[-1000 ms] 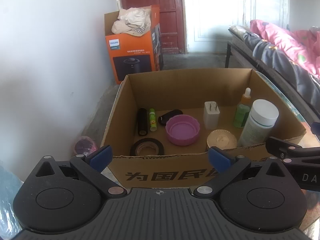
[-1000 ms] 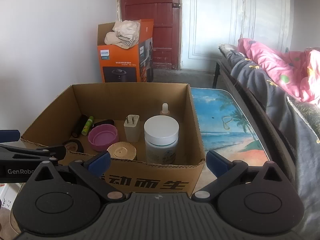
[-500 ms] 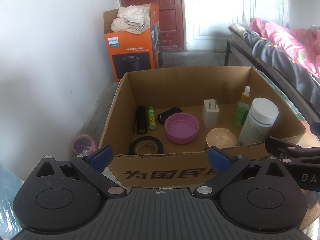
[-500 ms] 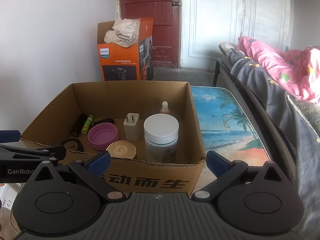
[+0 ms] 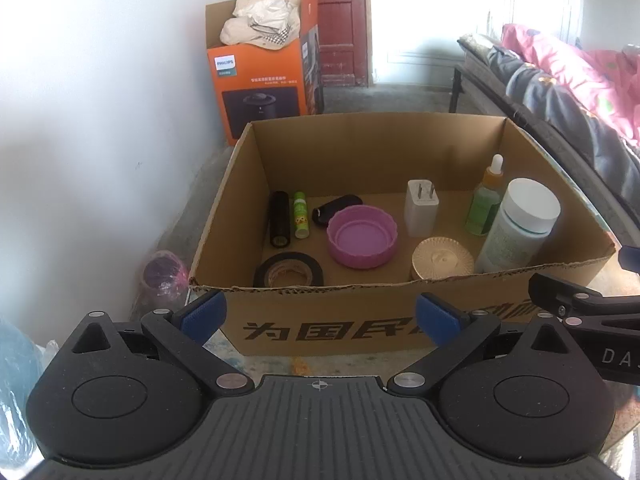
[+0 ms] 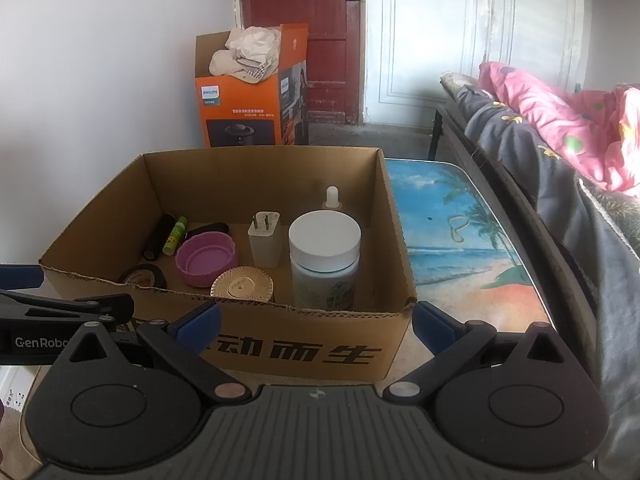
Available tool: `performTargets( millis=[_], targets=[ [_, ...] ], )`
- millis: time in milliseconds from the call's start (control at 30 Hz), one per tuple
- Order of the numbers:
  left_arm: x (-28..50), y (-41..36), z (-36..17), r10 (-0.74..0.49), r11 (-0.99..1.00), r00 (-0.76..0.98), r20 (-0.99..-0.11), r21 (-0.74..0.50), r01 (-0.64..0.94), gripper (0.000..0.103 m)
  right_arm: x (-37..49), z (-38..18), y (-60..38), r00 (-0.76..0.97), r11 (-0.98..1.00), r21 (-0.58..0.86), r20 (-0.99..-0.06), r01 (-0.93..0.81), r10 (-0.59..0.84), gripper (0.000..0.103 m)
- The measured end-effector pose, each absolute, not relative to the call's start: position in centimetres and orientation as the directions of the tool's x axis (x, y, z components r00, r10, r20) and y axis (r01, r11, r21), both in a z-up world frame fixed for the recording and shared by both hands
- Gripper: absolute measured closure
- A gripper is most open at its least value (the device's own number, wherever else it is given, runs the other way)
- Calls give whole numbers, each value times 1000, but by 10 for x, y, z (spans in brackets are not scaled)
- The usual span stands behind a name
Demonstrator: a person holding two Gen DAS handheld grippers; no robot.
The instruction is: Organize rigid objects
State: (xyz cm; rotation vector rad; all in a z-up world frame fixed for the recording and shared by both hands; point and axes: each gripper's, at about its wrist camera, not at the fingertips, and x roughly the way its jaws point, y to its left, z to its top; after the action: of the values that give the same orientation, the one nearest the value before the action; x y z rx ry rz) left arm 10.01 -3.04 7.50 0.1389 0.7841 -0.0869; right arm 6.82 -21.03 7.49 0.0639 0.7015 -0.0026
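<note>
left tongs (image 5: pixel 318 316) and right tongs (image 6: pixel 316 322), each with blue-padded fingers spread wide apart and gripping nothing. both hover just short of the near wall of an open cardboard box (image 5: pixel 320 322), which stands on a surface (image 6: pixel 460 236) printed with a beach scene. the right tongs enter the left wrist view at its right edge; the left tongs enter the right wrist view at its left edge, so the two sit side by side.

contents of the box, all ahead of and below the fingertips. seen from the left tongs: a roll of black tape (image 5: pixel 289 271) lies flat closest, ahead of the left finger; beyond it, a black cylinder (image 5: pixel 279 219) and a small green tube (image 5: pixel 300 216) lie side by side along the left wall, with a dark oblong object (image 5: pixel 338 208) just right of them. an upturned purple lid (image 5: pixel 362 236) sits centrally between the fingers. a white plug adapter (image 5: pixel 421 208) stands upright, prongs up, beyond a round beige ribbed lid (image 5: pixel 442 258). ahead of the right finger stand a white-capped jar (image 5: pixel 520 226) and, just behind it, a green dropper bottle (image 5: pixel 486 204).

from the right tongs the jar stands ahead between the fingers, and the bare surface extends ahead of the right finger. an orange carton (image 6: pixel 248 108) stands on the floor beyond the box.
</note>
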Motion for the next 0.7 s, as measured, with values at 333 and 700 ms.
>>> performTargets(
  millis=[333,700],
  targets=[
    [100,-28,76,-22,987,706,-708,96,128,2,70,75,-210,763,998,57,-646,20,22,0],
    [100,-30,77,-21,987,708,-706,99,128,2,70,77,-210,764,998,55,-645,22,19,0]
  ],
)
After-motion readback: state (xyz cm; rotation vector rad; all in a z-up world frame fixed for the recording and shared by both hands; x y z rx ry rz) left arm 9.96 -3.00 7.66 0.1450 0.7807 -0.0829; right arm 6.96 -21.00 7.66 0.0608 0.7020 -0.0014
